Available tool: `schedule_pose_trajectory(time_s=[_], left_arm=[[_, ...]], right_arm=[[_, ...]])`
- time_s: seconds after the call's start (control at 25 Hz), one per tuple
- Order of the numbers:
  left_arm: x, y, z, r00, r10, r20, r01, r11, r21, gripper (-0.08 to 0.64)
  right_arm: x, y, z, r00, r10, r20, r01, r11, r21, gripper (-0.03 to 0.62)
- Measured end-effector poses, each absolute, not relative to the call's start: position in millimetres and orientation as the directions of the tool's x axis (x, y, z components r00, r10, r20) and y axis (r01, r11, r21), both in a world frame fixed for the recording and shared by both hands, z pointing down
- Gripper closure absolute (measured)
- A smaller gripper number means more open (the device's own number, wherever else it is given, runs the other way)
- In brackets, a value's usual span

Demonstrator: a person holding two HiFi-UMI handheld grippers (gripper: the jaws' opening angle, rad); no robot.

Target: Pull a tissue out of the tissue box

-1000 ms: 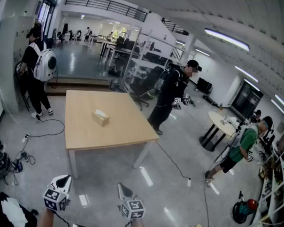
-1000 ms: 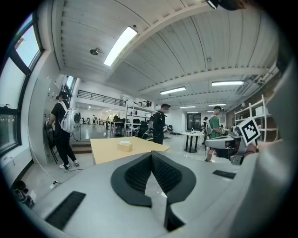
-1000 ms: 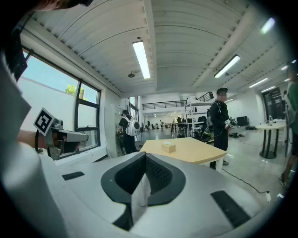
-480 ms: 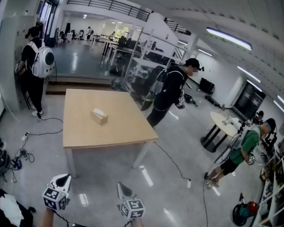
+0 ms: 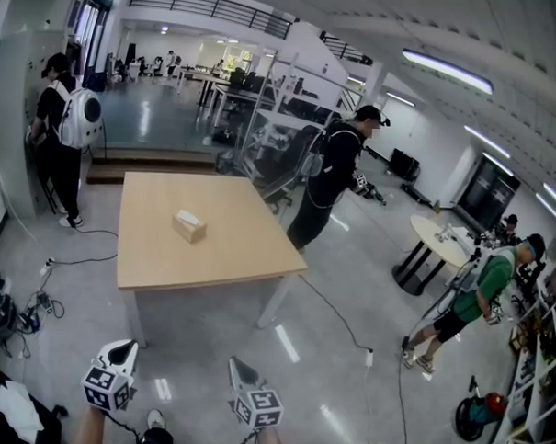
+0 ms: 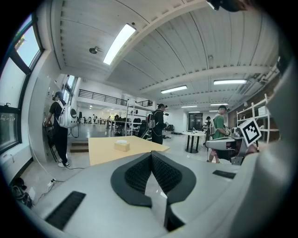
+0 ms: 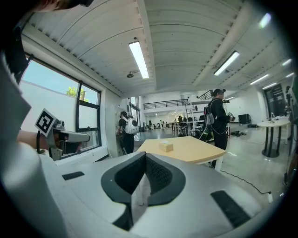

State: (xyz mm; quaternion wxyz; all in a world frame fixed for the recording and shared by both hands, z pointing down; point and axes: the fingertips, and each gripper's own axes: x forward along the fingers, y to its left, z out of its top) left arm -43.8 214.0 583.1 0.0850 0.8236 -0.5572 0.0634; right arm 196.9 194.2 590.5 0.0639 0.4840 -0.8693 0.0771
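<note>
A small tan tissue box [image 5: 189, 225] with a white tissue at its top sits near the middle of a light wooden table [image 5: 230, 260], several steps ahead of me. It also shows small and far off as the box [image 6: 122, 145] in the left gripper view and the box [image 7: 165, 147] in the right gripper view. My left gripper [image 5: 122, 349] and right gripper [image 5: 239, 365] are low at the bottom of the head view, side by side over the floor, far short of the table. Both hold nothing, the left gripper [image 6: 151, 155] and right gripper [image 7: 145, 155] with jaws shut.
A person in black [image 5: 333, 187] stands at the table's far right corner. Another with a white backpack [image 5: 63, 129] stands by the left wall. A person in green [image 5: 473, 294] and a round table [image 5: 433, 243] are at right. Cables [image 5: 31, 302] lie on the floor at left.
The table and box have slid slightly left in the head view as I step toward them. The person in black has shifted a little. Both grippers keep their place, still shut.
</note>
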Motion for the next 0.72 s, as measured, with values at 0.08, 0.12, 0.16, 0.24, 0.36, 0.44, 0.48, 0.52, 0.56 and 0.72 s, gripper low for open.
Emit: schedule_pose_trajectory(time_s=[0.08,0.12,0.16,0.24,0.36,0.44,0.48,0.52,0.56,0.72], left_arm=[[-44.0,206.3,585.3,0.372,-0.906,0.200,-0.928,-0.365,0.070,0.552],[-42.9,201.4,583.8,0.375,-0.905,0.200,-0.927,-0.368,0.070,0.552],[-41.9,195.5,582.2,0.377,-0.904,0.200,-0.926,-0.371,0.069,0.552],[-42.0,181.6,582.2,0.381,-0.903,0.201,-0.925,-0.375,0.067,0.552],[-45.0,159.5,581.9,0.385,-0.901,0.199,-0.923,-0.379,0.071,0.552],[-48.3,142.6,584.6,0.390,-0.899,0.200,-0.921,-0.385,0.068,0.552],[-49.2,133.9,586.1,0.394,-0.897,0.201,-0.919,-0.389,0.067,0.552],[-49.8,125.2,586.8,0.398,-0.894,0.203,-0.917,-0.393,0.068,0.552],[-50.5,116.2,586.4,0.402,-0.892,0.204,-0.915,-0.397,0.070,0.552],[-59.1,79.0,583.6,0.408,-0.889,0.210,-0.913,-0.402,0.069,0.552]], right_arm=[[197.8,188.8,594.2,-0.521,-0.832,0.191,-0.853,0.517,-0.074,0.581],[198.7,184.7,594.7,-0.519,-0.833,0.193,-0.854,0.514,-0.076,0.581],[199.8,179.5,594.4,-0.517,-0.834,0.195,-0.855,0.512,-0.077,0.581],[200.5,167.3,593.4,-0.513,-0.836,0.196,-0.858,0.508,-0.079,0.581],[196.4,147.8,595.3,-0.510,-0.837,0.197,-0.860,0.505,-0.080,0.581],[191.8,132.0,595.7,-0.508,-0.839,0.196,-0.861,0.504,-0.074,0.581],[190.3,123.9,594.7,-0.506,-0.840,0.195,-0.862,0.502,-0.073,0.581],[189.1,115.8,593.2,-0.504,-0.842,0.194,-0.863,0.500,-0.073,0.581],[187.6,107.5,591.7,-0.503,-0.842,0.194,-0.864,0.499,-0.073,0.581],[177.5,74.0,588.4,-0.498,-0.842,0.206,-0.866,0.496,-0.067,0.581]])
